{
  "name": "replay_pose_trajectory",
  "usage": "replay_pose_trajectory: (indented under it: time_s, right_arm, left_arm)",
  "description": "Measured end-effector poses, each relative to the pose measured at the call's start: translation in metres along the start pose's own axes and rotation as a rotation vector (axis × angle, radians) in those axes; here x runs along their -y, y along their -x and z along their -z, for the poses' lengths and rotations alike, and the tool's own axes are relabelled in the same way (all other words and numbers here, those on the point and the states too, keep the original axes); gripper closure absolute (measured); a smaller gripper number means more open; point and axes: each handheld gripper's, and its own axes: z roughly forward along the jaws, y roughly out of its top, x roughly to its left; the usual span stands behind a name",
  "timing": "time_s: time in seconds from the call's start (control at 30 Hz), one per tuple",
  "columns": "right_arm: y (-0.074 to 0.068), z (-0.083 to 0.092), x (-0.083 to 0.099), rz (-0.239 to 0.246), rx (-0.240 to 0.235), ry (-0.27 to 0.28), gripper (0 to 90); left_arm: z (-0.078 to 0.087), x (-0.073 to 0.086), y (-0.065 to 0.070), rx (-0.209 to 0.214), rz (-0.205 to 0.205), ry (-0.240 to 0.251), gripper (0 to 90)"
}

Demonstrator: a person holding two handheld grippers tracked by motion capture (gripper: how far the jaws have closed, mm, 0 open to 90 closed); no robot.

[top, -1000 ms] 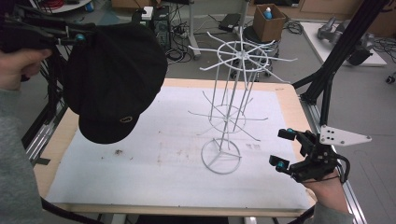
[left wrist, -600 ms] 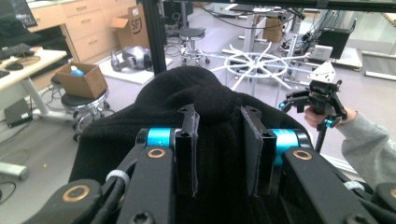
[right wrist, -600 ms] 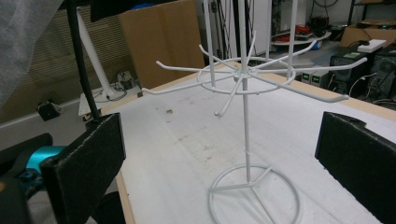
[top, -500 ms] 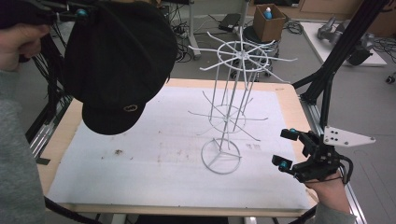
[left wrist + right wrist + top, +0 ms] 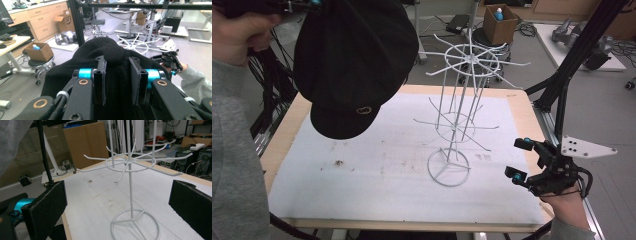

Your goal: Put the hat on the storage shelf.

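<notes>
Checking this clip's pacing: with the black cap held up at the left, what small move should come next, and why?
Probably carry the black cap rightward toward the top arms of the white wire rack. The left tongs are shut on the cap, which hangs off the table and left of the rack. The right tongs wait open beside the rack's base, holding nothing.

cap (image 5: 354, 60): we saw black matt cloth, finely ribbed, with a small shiny metal emblem on the brim.
rack (image 5: 459, 107): thin wire, coated white and smooth.
table (image 5: 522, 102): pale wood edge (bare, unvarnished-looking).
sheet (image 5: 382, 170): white, matt, scuffed with brown stains.
left gripper (image 5: 117, 80): we noted rough black pads (image 5: 135, 82), glossy blue metal collars.
</notes>
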Motion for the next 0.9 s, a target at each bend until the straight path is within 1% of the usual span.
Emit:
replay_pose_trajectory:
  time_s: [0.07,0.27,0.43,0.57,0.63,0.7,0.73,0.8,0.9]
  right_arm:
    - [0.0,0.0,0.0,0.002,-0.002,0.0,0.6]
    - [0.001,0.003,0.001,-0.005,0.004,0.002,0.6]
    - [0.0,0.003,0.0,-0.004,0.003,0.0,0.6]
    - [0.001,0.002,0.001,0.001,0.002,0.002,0.6]
    - [0.001,0.002,0.001,-0.003,0.005,0.002,0.6]
    - [0.0,0.002,0.001,-0.003,0.004,-0.001,0.6]
    - [0.0,0.002,0.0,0.004,0.004,0.0,0.6]
    - [-0.001,0.002,0.0,-0.004,0.001,0.004,0.6]
    - [0.0,0.001,0.0,0.003,0.002,0.001,0.6]
  left_arm:
    - [-0.005,-0.001,-0.001,0.0,-0.003,-0.006,69.4]
    - [-0.015,-0.002,-0.001,0.016,-0.006,0.0,69.4]
    - [-0.018,-0.004,-0.001,0.027,-0.005,0.011,69.3]
    - [-0.023,-0.004,0.0,0.039,-0.01,0.001,69.3]
    - [-0.026,-0.003,0.0,0.037,-0.01,-0.005,69.3]
    - [-0.028,0.0,-0.002,0.044,-0.006,-0.005,69.2]
    - [-0.029,0.001,-0.002,0.045,0.001,-0.002,69.3]
    - [-0.03,0.005,-0.004,0.045,0.006,-0.007,69.2]
    - [-0.031,0.011,-0.005,0.046,0.009,-0.015,69.1]
